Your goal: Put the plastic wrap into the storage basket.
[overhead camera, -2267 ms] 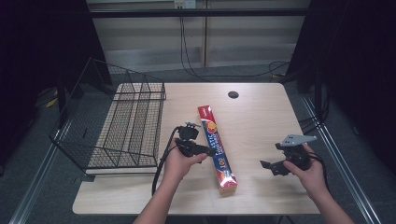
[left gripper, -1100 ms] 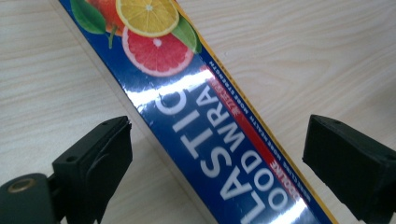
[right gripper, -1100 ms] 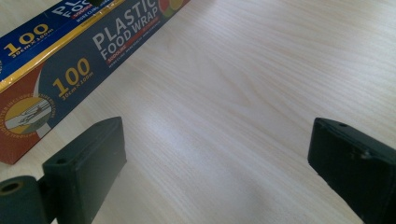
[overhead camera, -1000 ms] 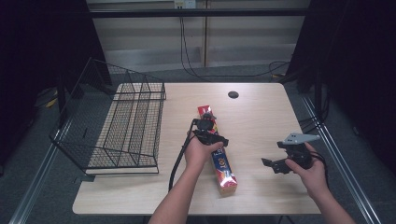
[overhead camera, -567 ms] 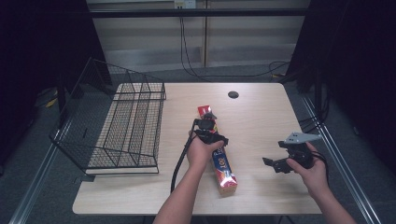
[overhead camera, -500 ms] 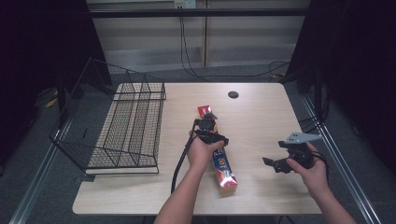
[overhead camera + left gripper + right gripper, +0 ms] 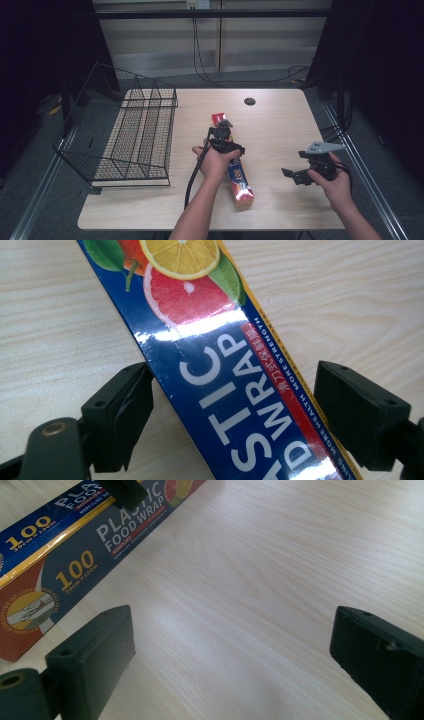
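A long blue and red plastic food wrap box (image 7: 239, 180) lies lengthwise on the wooden table (image 7: 280, 125). My left gripper (image 7: 222, 134) points down over the box's far part. In the left gripper view the box (image 7: 220, 365) runs slantwise between the two jaws of my left gripper (image 7: 231, 410). Those jaws have just been closing; the left pad is at the box's edge and a gap shows at the right pad. To the right of the box my right gripper (image 7: 292, 176) is held open over bare wood. The right gripper view shows its wide jaws (image 7: 235, 655) with the box (image 7: 75, 545) at upper left.
A black wire basket (image 7: 135, 135) stands on the table's left part, its tall back leaning outward. A small dark round disc (image 7: 249, 101) sits near the far edge. The left gripper's cable (image 7: 192, 175) trails down beside the forearm.
The left hand has gone from beside the box to over its far part and lowered its jaws around it, narrowing them. The right hand has kept still.
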`<state>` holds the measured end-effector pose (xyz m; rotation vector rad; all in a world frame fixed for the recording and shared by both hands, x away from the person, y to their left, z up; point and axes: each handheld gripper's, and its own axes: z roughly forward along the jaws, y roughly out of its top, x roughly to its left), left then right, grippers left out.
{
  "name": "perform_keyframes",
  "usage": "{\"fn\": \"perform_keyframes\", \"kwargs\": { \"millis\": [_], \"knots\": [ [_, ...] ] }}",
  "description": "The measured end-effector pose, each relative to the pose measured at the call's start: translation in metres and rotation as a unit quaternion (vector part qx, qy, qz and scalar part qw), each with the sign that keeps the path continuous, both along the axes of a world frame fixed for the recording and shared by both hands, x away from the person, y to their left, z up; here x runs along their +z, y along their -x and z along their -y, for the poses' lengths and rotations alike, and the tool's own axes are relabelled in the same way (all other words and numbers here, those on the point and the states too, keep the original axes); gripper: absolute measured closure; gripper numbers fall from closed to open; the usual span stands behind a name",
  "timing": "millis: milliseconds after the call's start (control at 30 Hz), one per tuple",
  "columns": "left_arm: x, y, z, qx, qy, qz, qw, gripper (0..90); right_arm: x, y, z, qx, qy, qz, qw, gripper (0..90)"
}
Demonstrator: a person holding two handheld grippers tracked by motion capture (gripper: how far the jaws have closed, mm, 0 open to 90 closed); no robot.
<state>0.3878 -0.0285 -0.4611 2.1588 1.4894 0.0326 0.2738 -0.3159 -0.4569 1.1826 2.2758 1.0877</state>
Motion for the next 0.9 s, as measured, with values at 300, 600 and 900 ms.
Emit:
{"fn": "perform_keyframes", "kwargs": {
  "millis": [300, 600, 900],
  "knots": [
    [0.002, 0.0, 0.0, 0.035, 0.009, -0.036, 0.9987, 23.6, 0.0, 0.0, 0.0, -0.002, 0.0, 0.0, 1.0, 3.9],
    [0.011, 0.0, 0.001, 0.023, -0.032, -0.06, 0.9974, 33.6, 0.0, 0.0, 0.001, -0.005, -0.003, 0.0, 1.0, 3.9],
    [0.02, -0.001, -0.013, -0.012, -0.084, -0.063, 0.9944, 46.1, 0.0, 0.0, -0.001, -0.002, 0.0, 0.001, 1.0, 3.9]
  ]
}}
